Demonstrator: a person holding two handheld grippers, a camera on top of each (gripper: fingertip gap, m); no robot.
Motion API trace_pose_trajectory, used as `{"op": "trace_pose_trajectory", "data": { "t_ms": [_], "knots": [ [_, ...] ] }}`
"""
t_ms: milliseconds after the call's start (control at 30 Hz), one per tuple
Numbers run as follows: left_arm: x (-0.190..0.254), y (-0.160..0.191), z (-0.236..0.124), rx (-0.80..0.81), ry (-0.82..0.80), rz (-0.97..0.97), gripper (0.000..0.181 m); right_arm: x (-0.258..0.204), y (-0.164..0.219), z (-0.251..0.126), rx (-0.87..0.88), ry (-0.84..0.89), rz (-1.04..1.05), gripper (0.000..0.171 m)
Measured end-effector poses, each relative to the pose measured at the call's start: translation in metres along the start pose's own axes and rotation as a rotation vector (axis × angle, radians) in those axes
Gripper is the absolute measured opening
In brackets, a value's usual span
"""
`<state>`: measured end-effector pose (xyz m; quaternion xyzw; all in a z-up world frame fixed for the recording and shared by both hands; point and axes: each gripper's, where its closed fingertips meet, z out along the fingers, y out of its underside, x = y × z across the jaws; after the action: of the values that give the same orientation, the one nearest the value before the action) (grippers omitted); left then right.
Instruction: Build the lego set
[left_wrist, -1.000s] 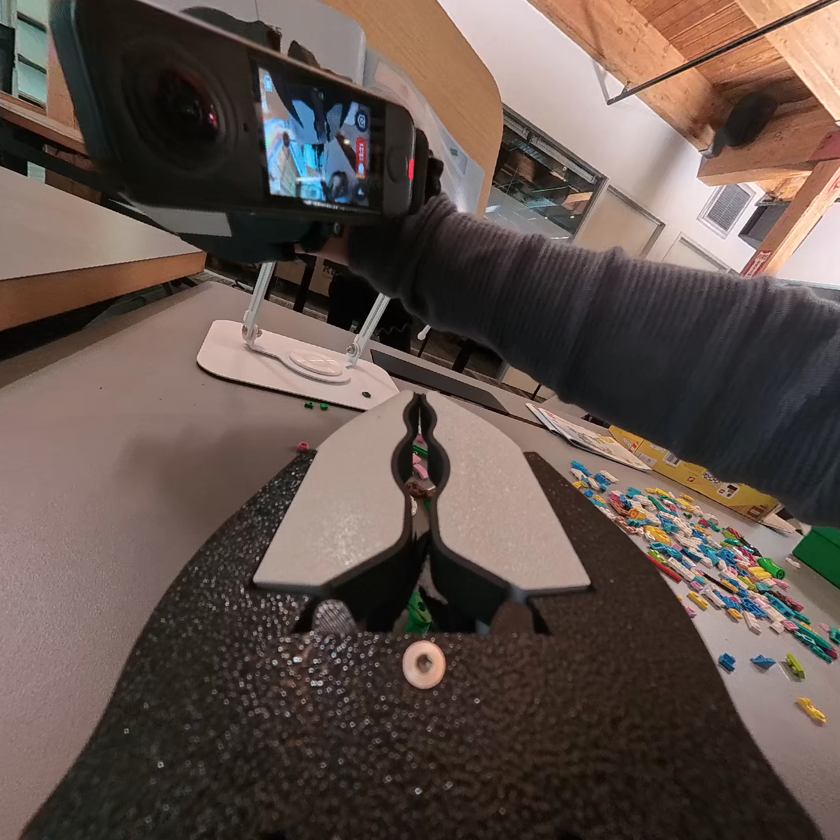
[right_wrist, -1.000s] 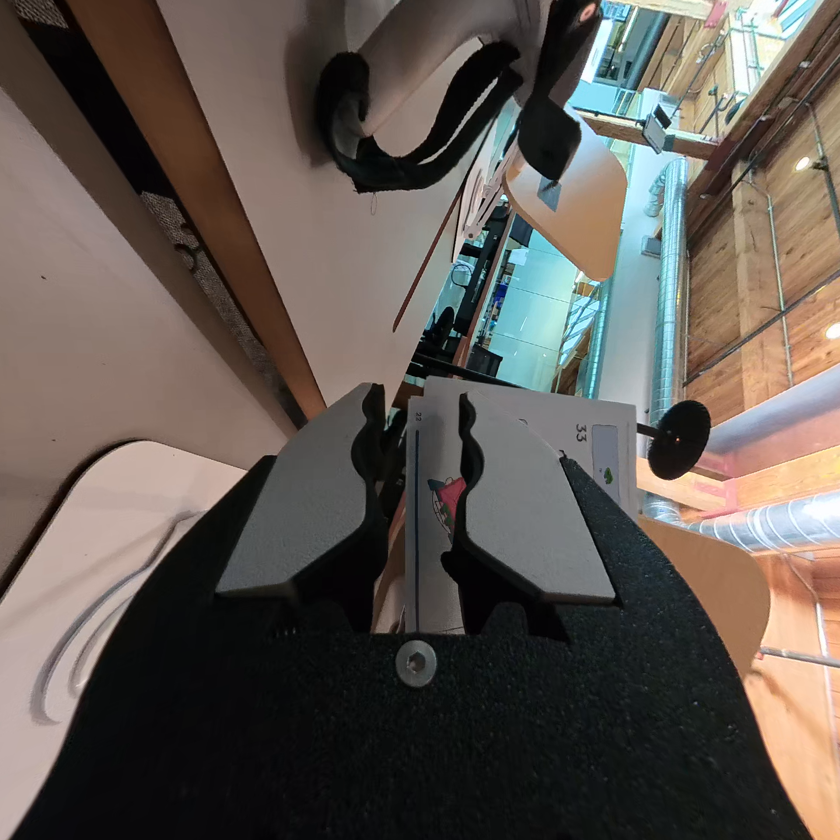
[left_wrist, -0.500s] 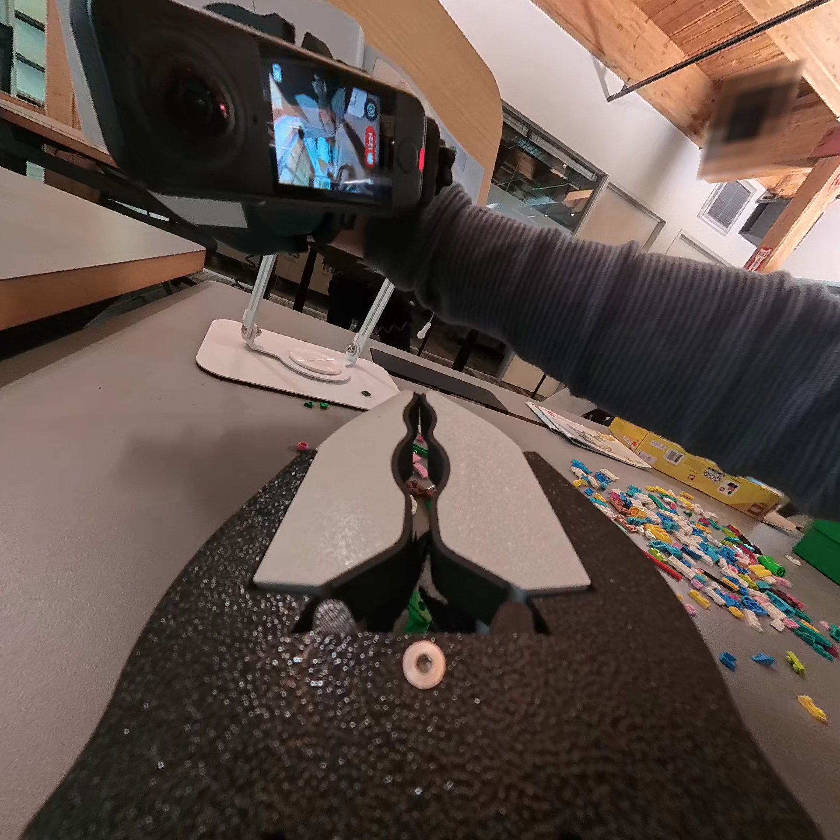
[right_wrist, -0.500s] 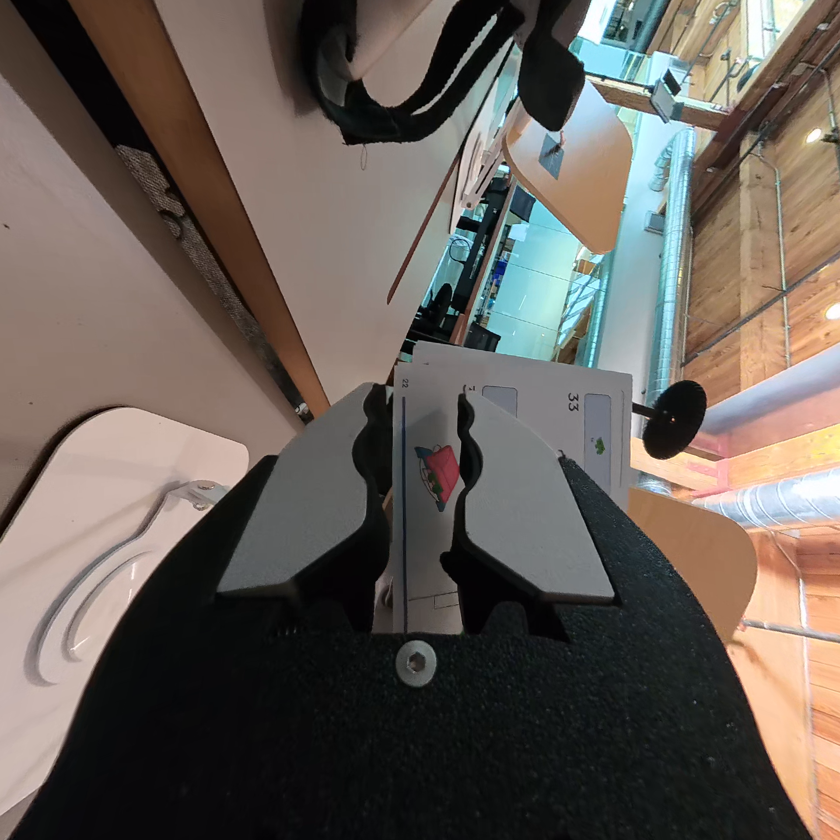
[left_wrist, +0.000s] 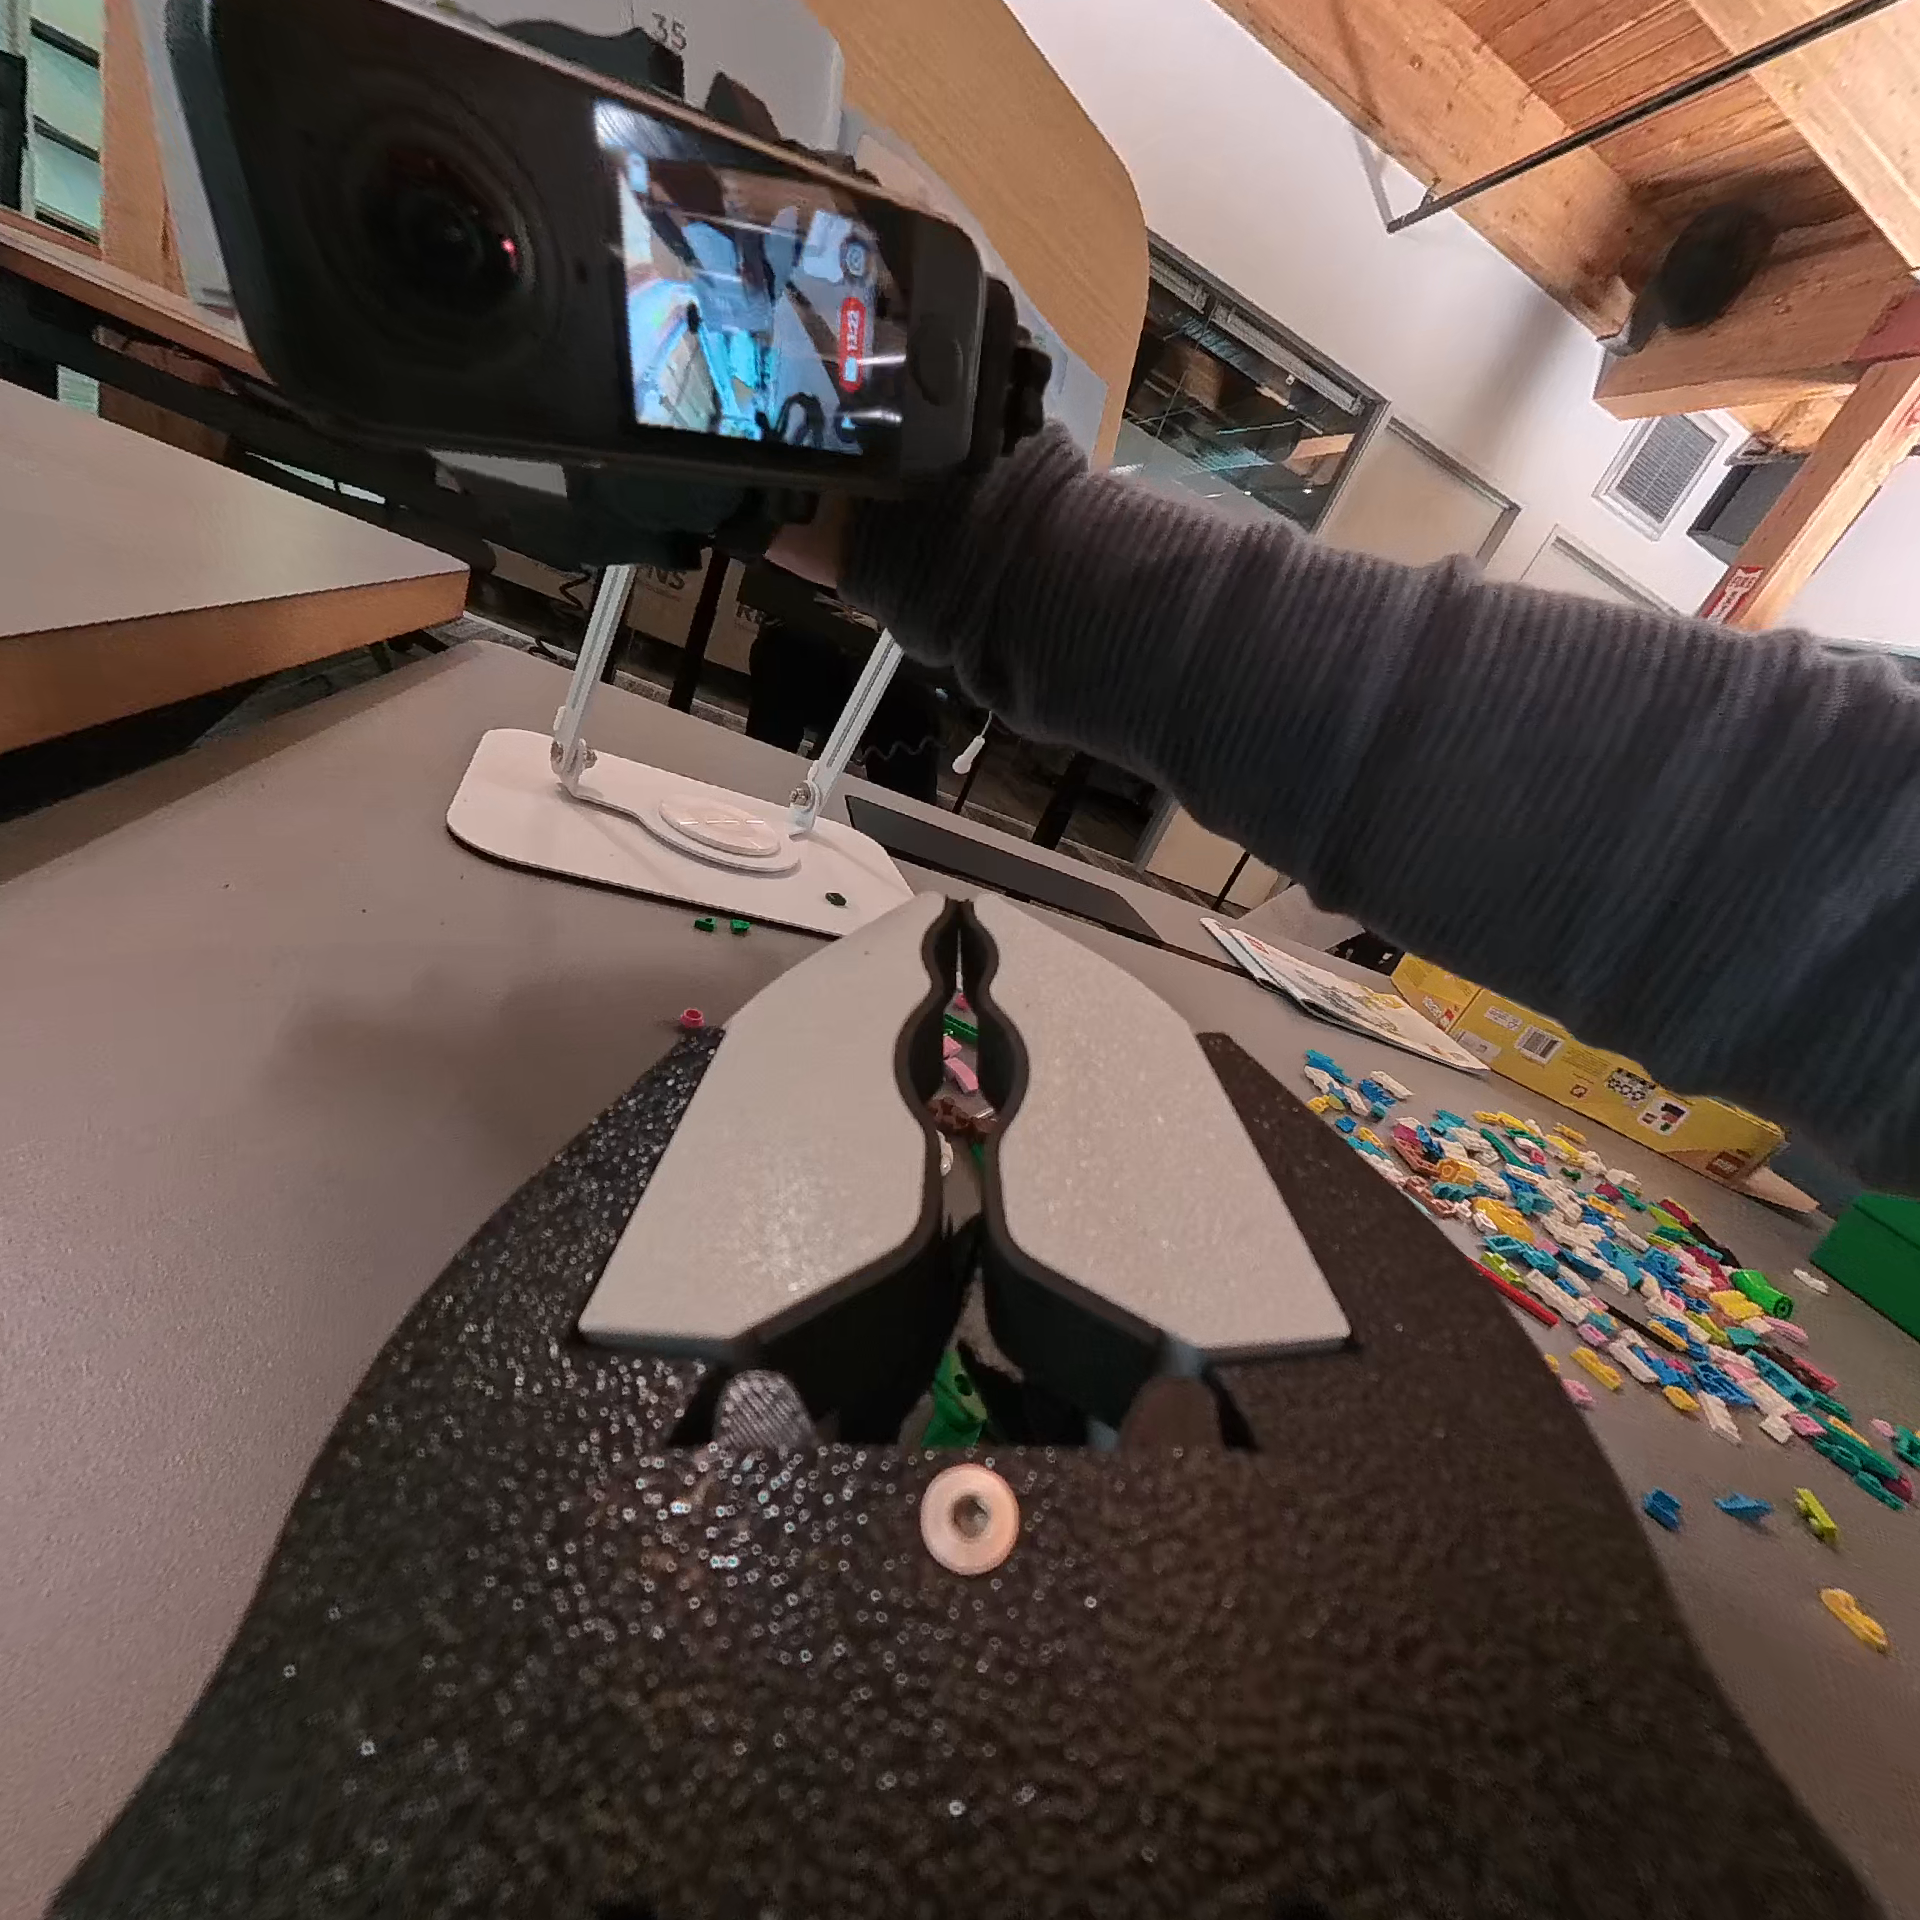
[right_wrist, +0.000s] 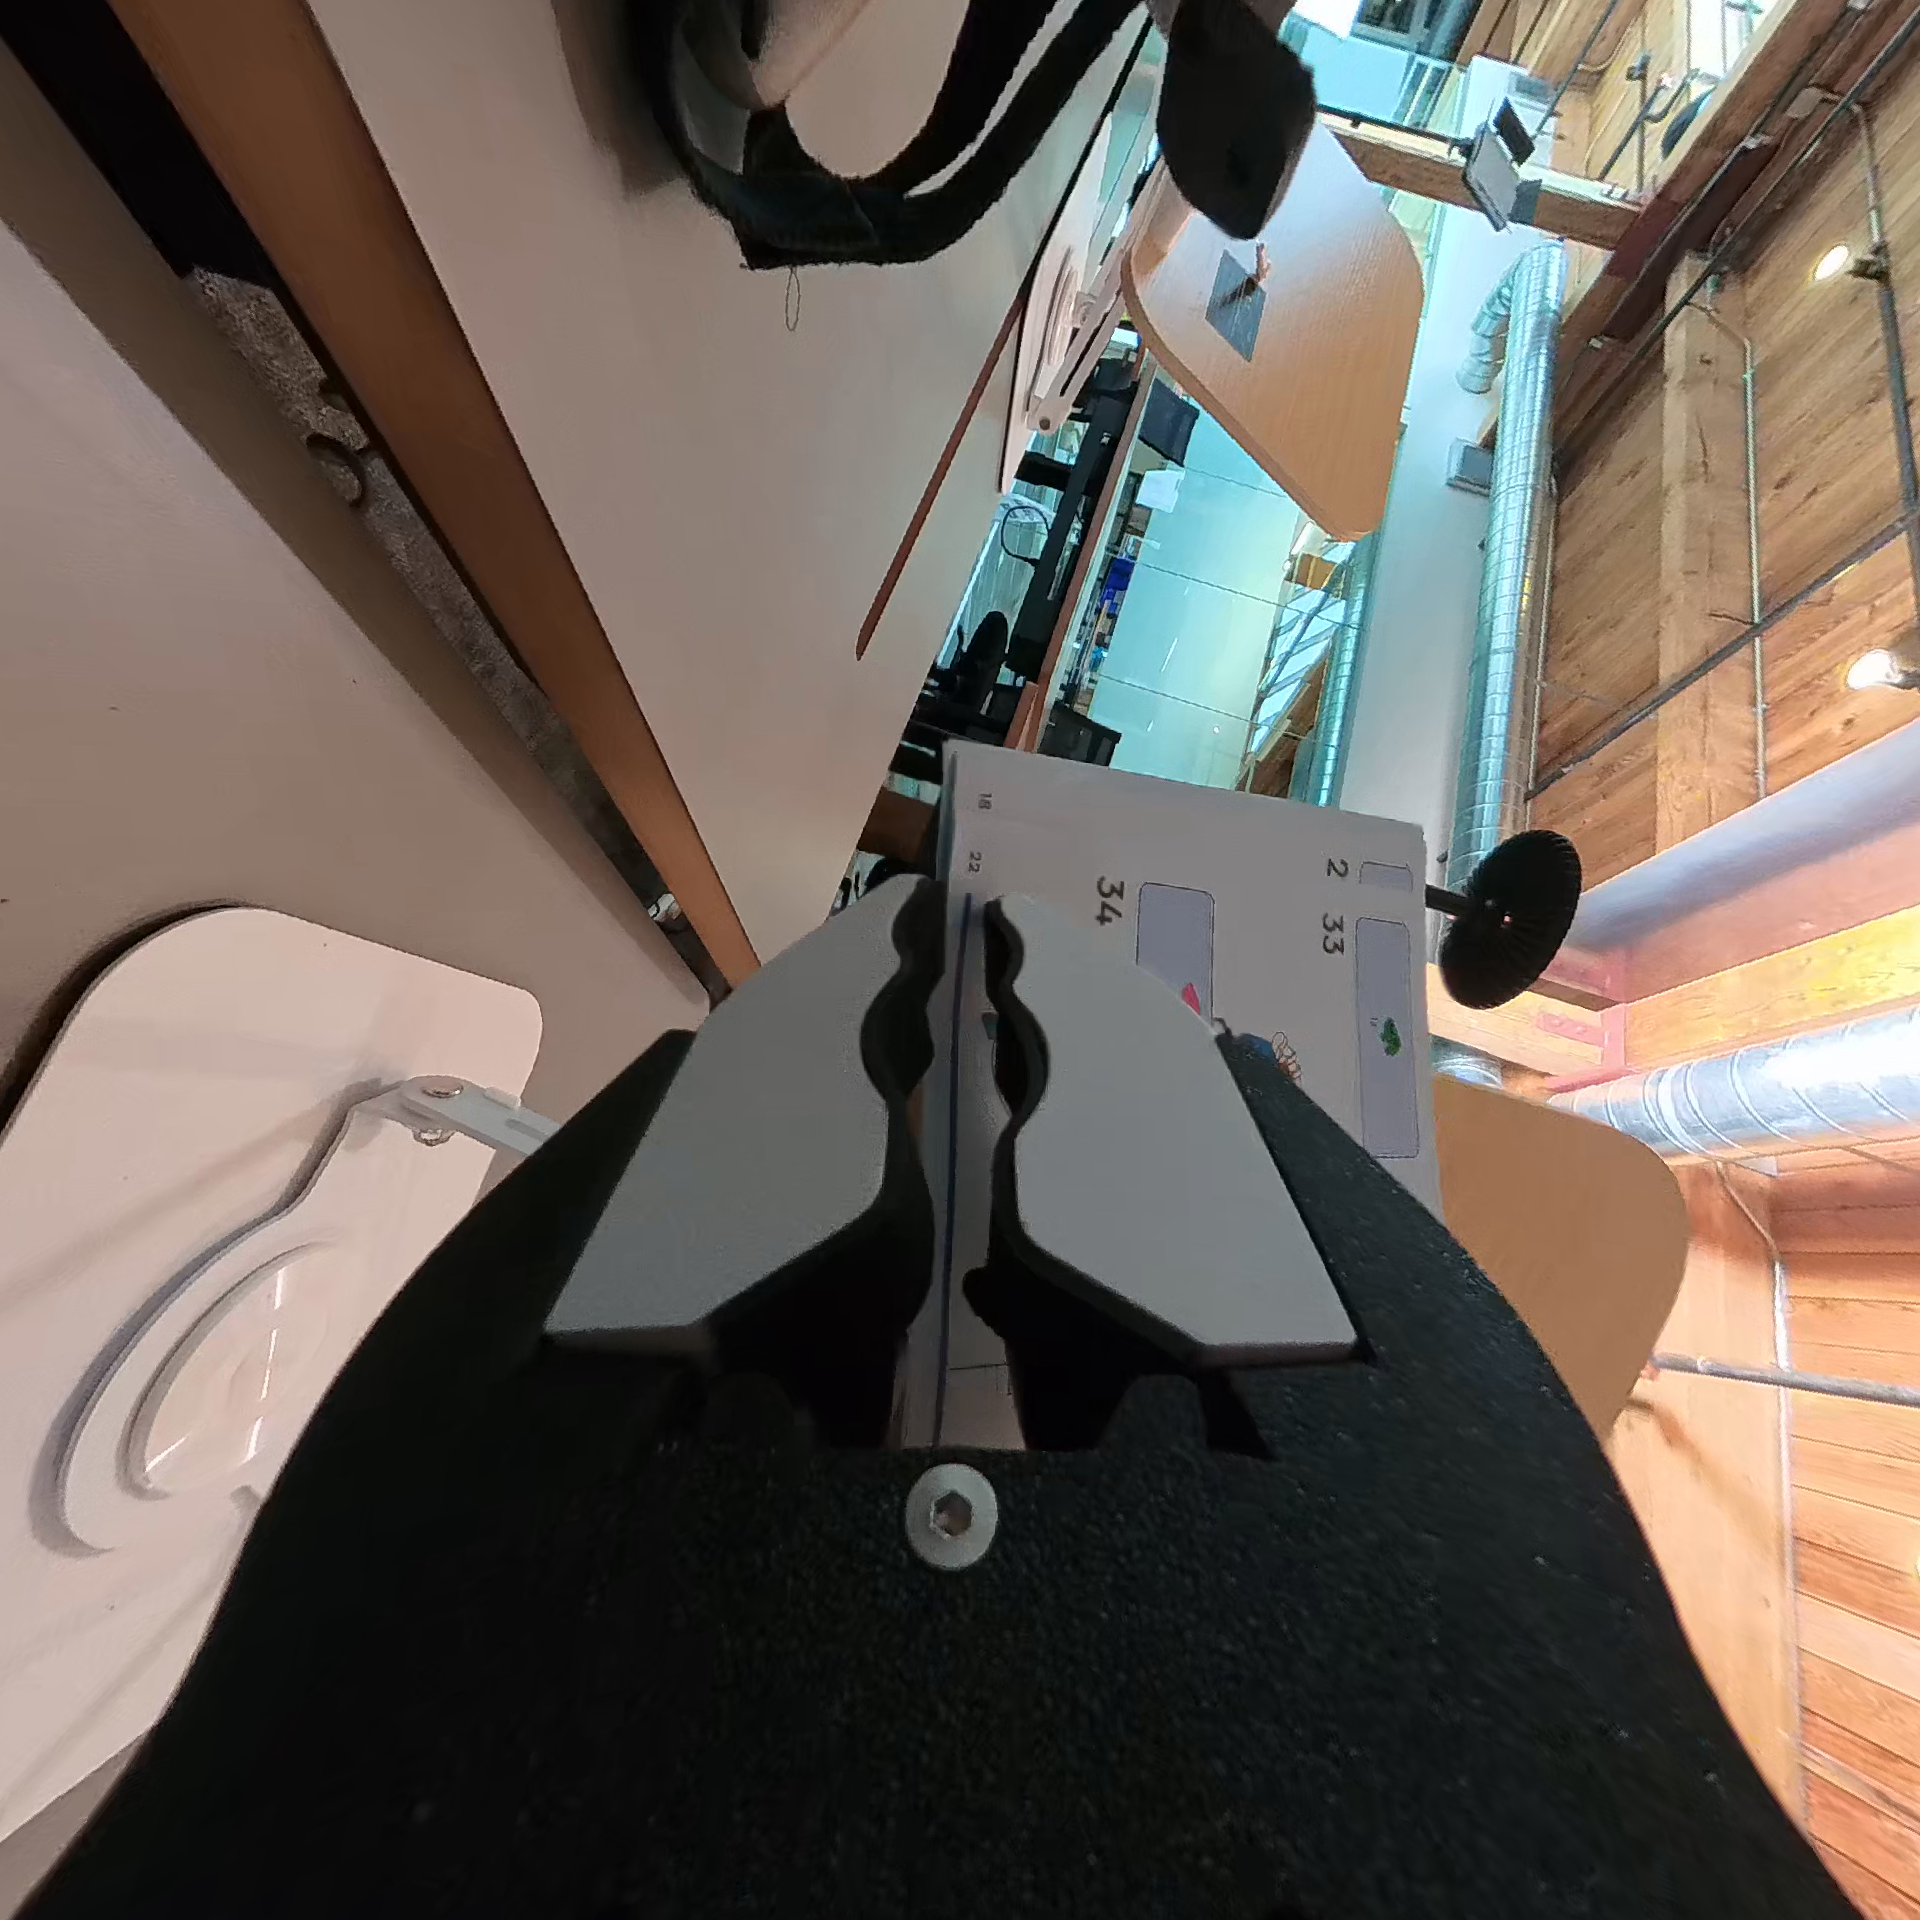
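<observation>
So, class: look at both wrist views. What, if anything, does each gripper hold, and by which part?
The right gripper pinches the instruction booklet by a page's edge. The left gripper is shut; whether it grips anything cannot be told.

My work surface: one grey, matte table top (left_wrist: 260, 1091). Lying on it, as I look along my left tongs:

- a flat white stand base (left_wrist: 582, 821) with a round disc set into it and two slim white struts rising from it, far side;
- tiny green bits (left_wrist: 724, 925) just beside that base;
- one small pink round piece (left_wrist: 691, 1015), alone;
- an open printed booklet (left_wrist: 1340, 995), right;
- a flattened yellow cardboard box (left_wrist: 1579, 1081) behind it;
- a wide scatter of small multicoloured lego pieces (left_wrist: 1621, 1278);
- a green box corner (left_wrist: 1870, 1257), far right edge.
</observation>
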<state>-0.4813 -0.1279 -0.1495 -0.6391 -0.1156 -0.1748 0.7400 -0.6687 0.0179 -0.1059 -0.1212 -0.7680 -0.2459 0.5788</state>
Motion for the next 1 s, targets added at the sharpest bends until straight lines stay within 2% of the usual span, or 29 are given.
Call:
{"op": "trace_pose_trajectory", "data": {
  "t_ms": [67, 467, 700, 1000],
  "knots": [
    [0.000, 0.000, 0.000, 0.000, 0.000, 0.000, 0.000, 0.002, 0.000, -0.003, 0.004, 0.018, 0.009, 0.000],
    [0.001, 0.001, 0.001, -0.005, 0.003, 0.001, 0.000, 0.009, 0.000, -0.042, 0.110, 0.106, 0.301, 0.000],
    [0.001, 0.001, 0.001, -0.007, 0.003, 0.001, 0.000, 0.003, -0.007, -0.045, 0.194, 0.005, 0.410, 0.000],
    [0.001, 0.002, 0.001, -0.008, 0.006, -0.005, 0.000, 0.004, -0.006, -0.041, 0.283, -0.152, 0.670, 0.000]
  ]
}}
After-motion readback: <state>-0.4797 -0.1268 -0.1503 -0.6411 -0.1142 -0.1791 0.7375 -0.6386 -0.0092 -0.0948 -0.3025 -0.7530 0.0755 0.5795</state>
